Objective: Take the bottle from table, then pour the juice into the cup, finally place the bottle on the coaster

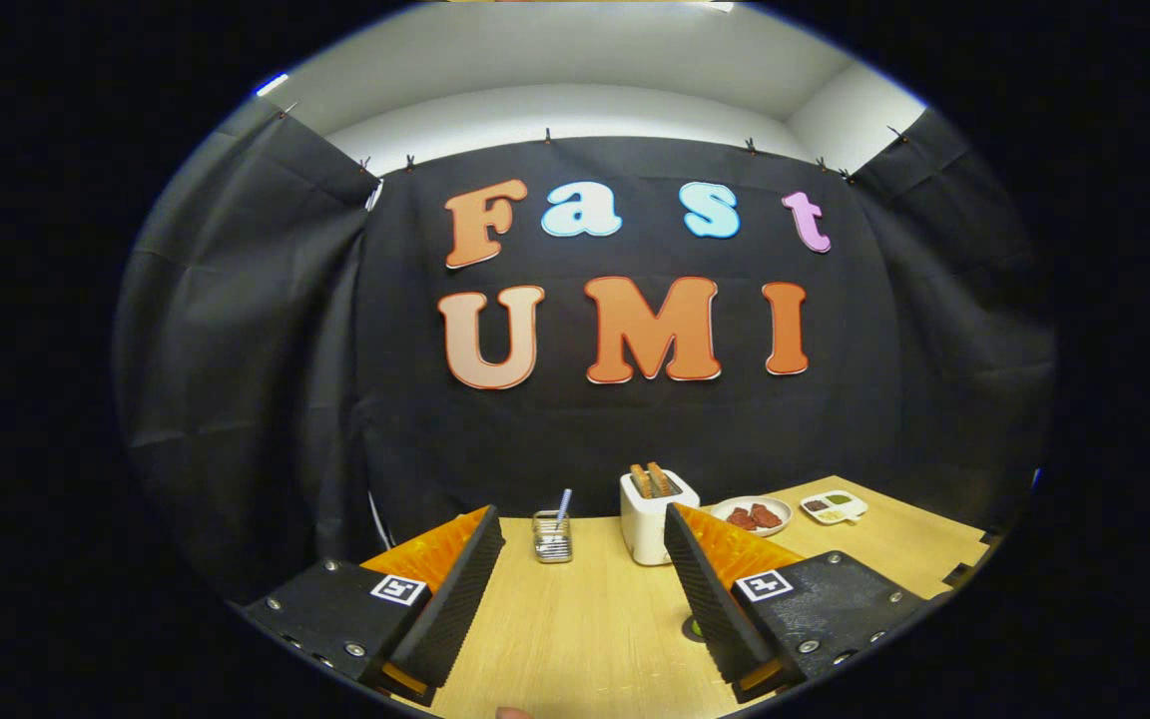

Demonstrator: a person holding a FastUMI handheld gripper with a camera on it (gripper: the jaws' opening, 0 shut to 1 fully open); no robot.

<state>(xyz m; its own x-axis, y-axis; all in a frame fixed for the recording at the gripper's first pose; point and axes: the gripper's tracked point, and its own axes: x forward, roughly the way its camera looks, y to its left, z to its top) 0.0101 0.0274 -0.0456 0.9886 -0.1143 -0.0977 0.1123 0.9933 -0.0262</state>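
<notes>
My gripper (582, 515) is held open above a wooden table (575, 619), and nothing is between its fingers. Beyond the left fingertip stands a small clear cup-like holder (552, 537) with a striped straw in it. A small round thing with a green centre (695, 629) lies on the table beside the inner side of the right finger, which hides most of it; I cannot tell what it is. A small rounded tip (511, 713) shows at the near table edge between the fingers, too little of it to identify.
A white toaster (653, 519) with two slices in it stands just ahead of the right fingertip. Behind that finger are a plate with red pieces (753, 515) and a small divided sauce dish (833, 506). Black cloth walls close the table's back and sides.
</notes>
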